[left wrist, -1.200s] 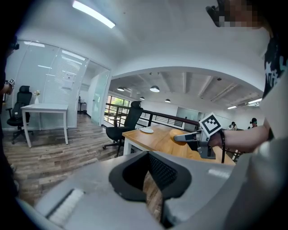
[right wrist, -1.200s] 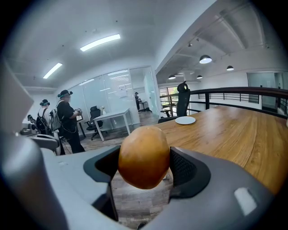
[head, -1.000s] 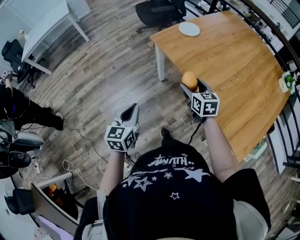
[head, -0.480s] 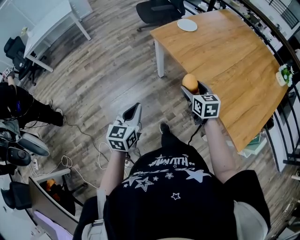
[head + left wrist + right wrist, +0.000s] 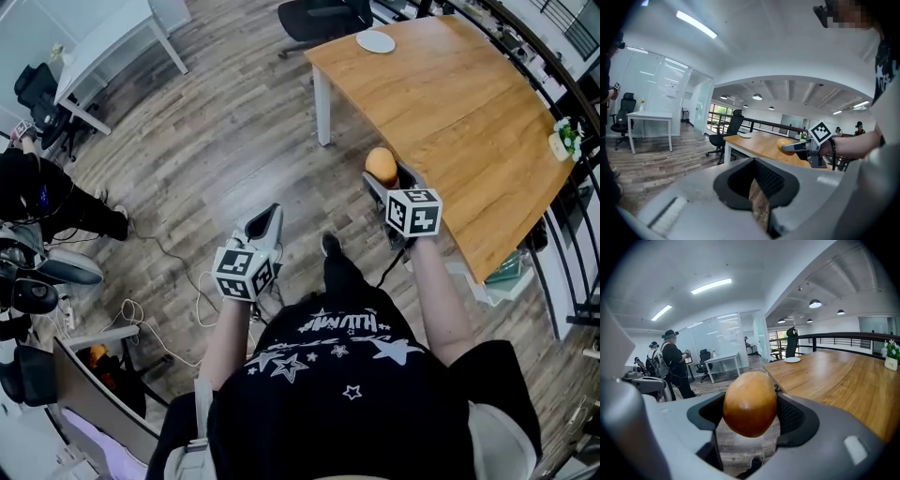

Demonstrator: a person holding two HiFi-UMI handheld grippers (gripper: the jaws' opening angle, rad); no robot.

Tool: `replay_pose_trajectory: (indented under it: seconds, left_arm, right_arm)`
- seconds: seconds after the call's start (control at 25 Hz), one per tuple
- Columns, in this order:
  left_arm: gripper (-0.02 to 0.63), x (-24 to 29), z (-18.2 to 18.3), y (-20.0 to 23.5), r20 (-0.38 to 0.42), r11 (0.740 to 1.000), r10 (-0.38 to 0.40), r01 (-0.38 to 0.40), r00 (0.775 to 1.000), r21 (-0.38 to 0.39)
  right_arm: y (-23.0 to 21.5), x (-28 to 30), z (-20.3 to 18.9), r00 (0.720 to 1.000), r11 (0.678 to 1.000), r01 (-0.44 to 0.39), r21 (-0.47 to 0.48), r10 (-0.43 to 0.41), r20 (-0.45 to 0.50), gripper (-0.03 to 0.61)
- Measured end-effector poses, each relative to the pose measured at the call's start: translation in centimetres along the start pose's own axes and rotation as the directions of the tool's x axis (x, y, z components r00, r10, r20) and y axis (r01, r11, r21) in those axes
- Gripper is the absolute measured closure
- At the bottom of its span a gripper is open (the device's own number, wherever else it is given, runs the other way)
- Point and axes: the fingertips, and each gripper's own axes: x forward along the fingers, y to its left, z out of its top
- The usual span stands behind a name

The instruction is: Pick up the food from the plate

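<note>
A round orange-brown food point(image 5: 380, 165) sits between the jaws of my right gripper point(image 5: 384, 176), which is shut on it and held over the floor beside the near edge of the wooden table point(image 5: 469, 122). In the right gripper view the food point(image 5: 750, 403) fills the gap between the dark pads. The white plate point(image 5: 375, 41) lies bare at the table's far corner, also seen as the plate point(image 5: 792, 360). My left gripper point(image 5: 265, 221) hangs over the floor to the left, its jaws together with nothing in them, as the left gripper point(image 5: 757, 190) also shows.
A black office chair point(image 5: 323, 19) stands beyond the table. A white desk point(image 5: 103, 47) is at the upper left, with a person in black point(image 5: 37, 202) near it. Cables point(image 5: 141, 328) lie on the wooden floor. A small potted plant point(image 5: 565, 142) sits at the table's right edge.
Both grippers keep their place and grip. The view has shifted a little, so the table and plate sit slightly higher in the picture.
</note>
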Motion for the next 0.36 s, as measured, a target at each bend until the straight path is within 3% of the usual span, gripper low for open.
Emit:
replay_pose_trajectory:
  seconds: [0.36]
  left_arm:
    - [0.612,-3.9,-0.6,0.0,0.034,1.0,0.018,-0.019,0.999,0.02]
  right_arm:
    - [3.3,-3.2,-2.9,1.0,1.0,-0.01,-0.006,0.01,0.003,0.236]
